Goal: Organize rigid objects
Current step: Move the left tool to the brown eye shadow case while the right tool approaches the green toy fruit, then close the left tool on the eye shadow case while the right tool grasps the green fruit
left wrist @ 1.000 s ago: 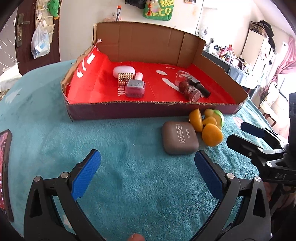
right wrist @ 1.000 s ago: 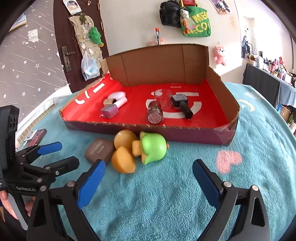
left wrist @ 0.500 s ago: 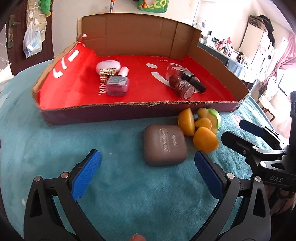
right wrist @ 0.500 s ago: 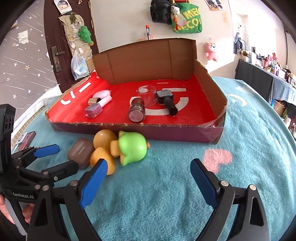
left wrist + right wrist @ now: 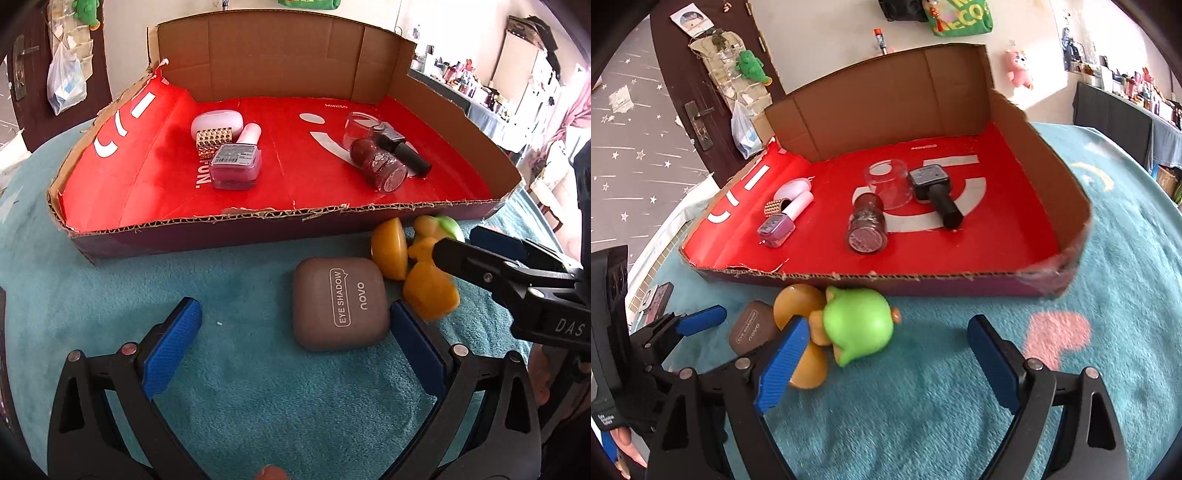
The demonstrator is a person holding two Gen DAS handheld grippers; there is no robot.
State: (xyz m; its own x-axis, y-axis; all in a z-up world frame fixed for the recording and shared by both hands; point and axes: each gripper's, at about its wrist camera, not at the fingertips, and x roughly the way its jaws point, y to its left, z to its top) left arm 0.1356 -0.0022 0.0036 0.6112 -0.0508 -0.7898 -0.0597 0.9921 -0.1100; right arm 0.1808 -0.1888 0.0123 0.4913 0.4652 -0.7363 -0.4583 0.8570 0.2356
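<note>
As left gripper (image 5: 295,332) nears, eyeshadow case (image 5: 341,302) larger

A teal plush cover (image 5: 258,398) carries the cardboard tray (image 5: 258,229) at twelve o'clock, the brown eyeshadow case (image 5: 341,302) and the green-and-orange toy (image 5: 857,325) before it.

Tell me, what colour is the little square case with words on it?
The eye shadow case is greyish brown with white lettering; the left wrist view shows it best.

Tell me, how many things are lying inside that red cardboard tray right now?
6. On its left: white oval case, gold studded piece, pink nail polish bottle. On the right: clear glass cup, dark red round bottle, black bottle. Smaller items could hide behind them.
</note>
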